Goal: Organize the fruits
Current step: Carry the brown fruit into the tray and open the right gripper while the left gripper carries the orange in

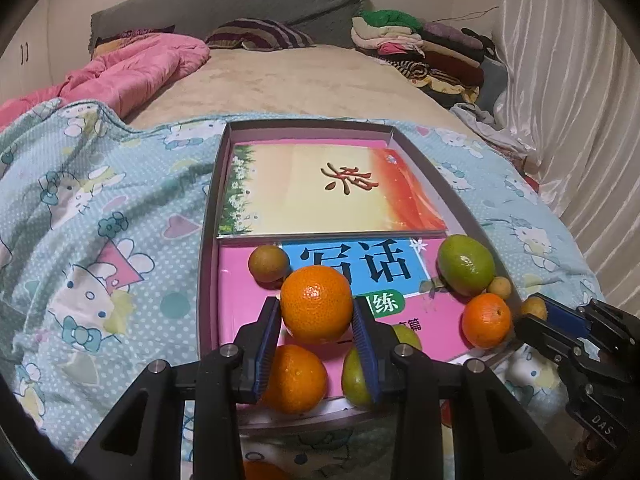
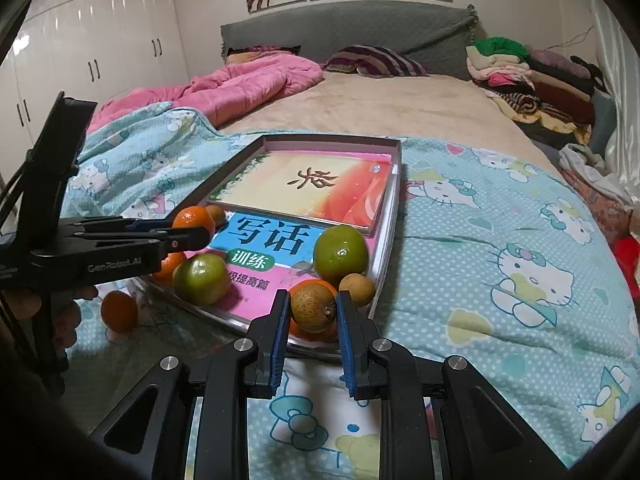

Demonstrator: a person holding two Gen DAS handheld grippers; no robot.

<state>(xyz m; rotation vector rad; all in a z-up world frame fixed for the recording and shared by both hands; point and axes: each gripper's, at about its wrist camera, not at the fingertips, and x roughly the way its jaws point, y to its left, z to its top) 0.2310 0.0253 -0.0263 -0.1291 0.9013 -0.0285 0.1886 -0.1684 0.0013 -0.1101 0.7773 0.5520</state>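
Left gripper (image 1: 316, 316) jaws closed on orange (image 1: 316, 303), above near end of shallow box (image 1: 208, 216) on bed. Right gripper (image 2: 312, 312) jaws closed on small brown fruit (image 2: 313, 307) at box near right corner. Green fruit (image 2: 341, 255) close to right rim. Books (image 1: 332, 192) fill far half of box. Blanket (image 2: 500, 248) right of box lies free.

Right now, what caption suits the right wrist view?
Right gripper holds a brown fruit over a tray of fruit.
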